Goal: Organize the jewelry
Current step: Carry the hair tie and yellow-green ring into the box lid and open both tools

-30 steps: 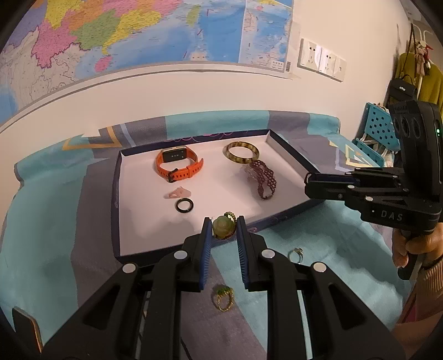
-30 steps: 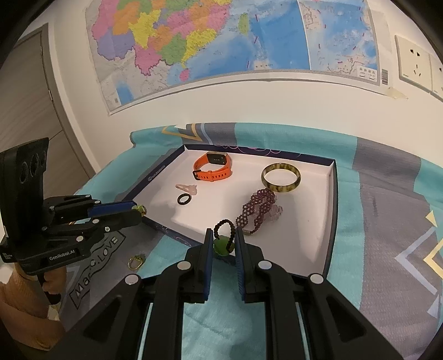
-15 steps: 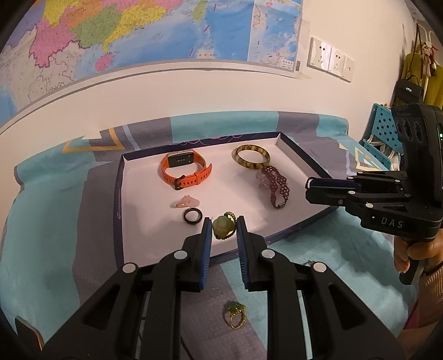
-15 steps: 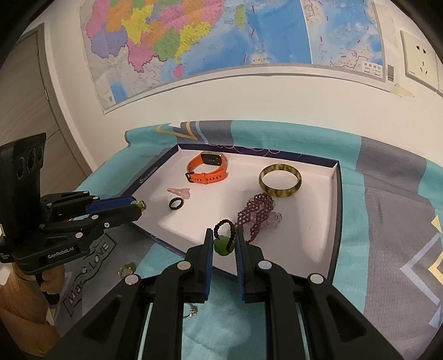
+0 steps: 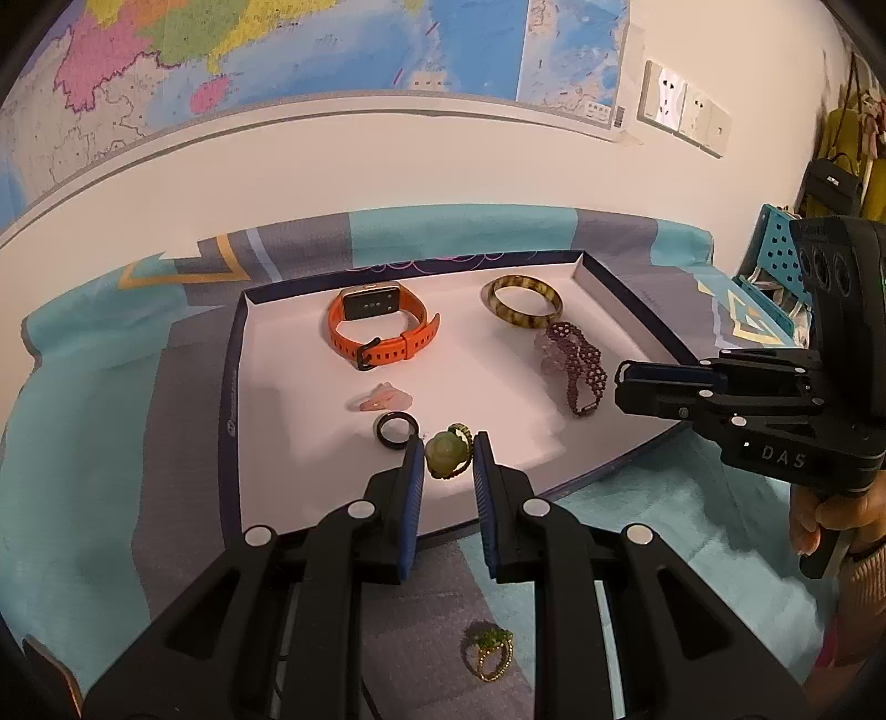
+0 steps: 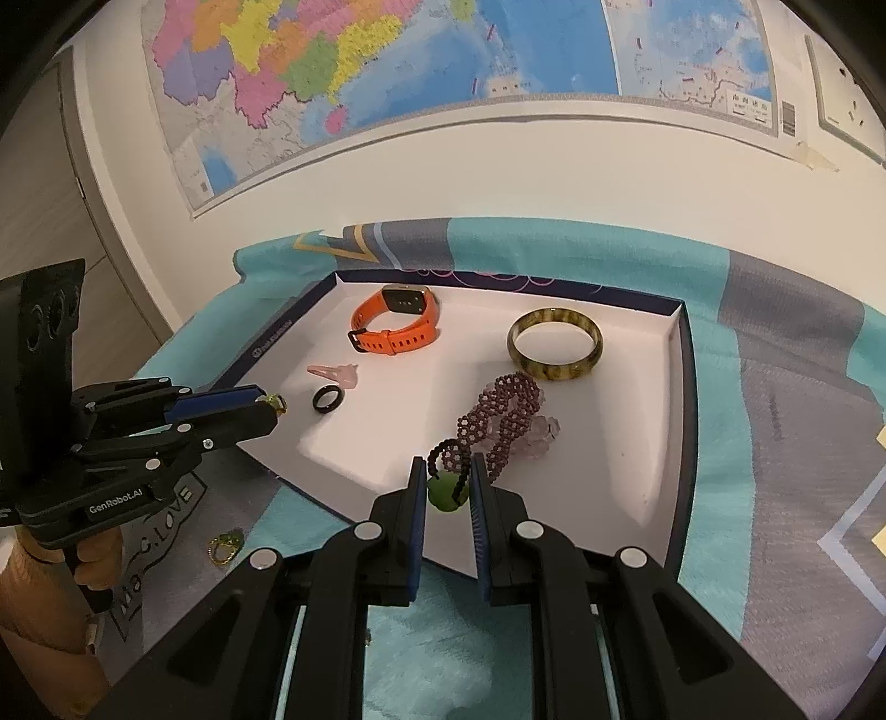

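A white tray with a dark rim holds an orange watch, an amber bangle, a purple beaded bracelet, a pink clip and a black ring. My left gripper is shut on a pale green stone ring, held over the tray's near part beside the black ring. My right gripper is shut on a green bead with a black cord loop, over the tray's near edge.
A gold ring with green stones lies on the teal and grey cloth in front of the tray; it also shows in the right wrist view. A wall with a map stands behind. A blue crate is at far right.
Both grippers have moved forward over the tray with their loads. The tray contents have not moved.
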`<action>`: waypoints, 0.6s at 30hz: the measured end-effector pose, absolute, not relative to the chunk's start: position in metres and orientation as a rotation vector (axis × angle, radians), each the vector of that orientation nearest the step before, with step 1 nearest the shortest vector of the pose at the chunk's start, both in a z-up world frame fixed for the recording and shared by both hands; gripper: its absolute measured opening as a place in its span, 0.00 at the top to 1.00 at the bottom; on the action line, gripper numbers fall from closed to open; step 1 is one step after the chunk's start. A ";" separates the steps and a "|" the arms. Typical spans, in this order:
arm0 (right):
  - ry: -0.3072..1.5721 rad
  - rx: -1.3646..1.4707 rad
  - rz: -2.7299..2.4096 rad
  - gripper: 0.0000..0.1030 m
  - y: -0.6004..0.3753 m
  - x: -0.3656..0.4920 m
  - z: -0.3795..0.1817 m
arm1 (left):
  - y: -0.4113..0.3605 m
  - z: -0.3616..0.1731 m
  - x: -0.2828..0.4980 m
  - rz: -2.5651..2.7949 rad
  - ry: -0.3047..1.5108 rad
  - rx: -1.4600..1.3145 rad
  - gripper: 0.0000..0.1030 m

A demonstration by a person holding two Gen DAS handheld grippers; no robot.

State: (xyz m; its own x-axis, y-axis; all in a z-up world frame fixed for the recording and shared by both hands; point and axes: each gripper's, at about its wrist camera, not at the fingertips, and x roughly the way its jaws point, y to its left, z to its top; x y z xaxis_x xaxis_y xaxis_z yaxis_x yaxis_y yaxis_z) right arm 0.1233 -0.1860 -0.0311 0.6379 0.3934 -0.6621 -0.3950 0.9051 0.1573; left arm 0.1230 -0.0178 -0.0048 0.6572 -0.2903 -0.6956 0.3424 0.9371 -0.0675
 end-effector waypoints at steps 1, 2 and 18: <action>0.757 -0.002 0.449 0.87 -0.186 0.123 -0.032 | -0.018 -0.006 0.124 -0.357 0.777 0.071 0.82; 0.760 -0.001 0.449 0.87 -0.186 0.124 -0.033 | -0.017 -0.006 0.125 -0.356 0.780 0.070 0.82; 0.789 -0.003 0.438 0.87 -0.185 0.132 -0.039 | -0.017 -0.018 0.137 -0.336 0.816 0.060 0.82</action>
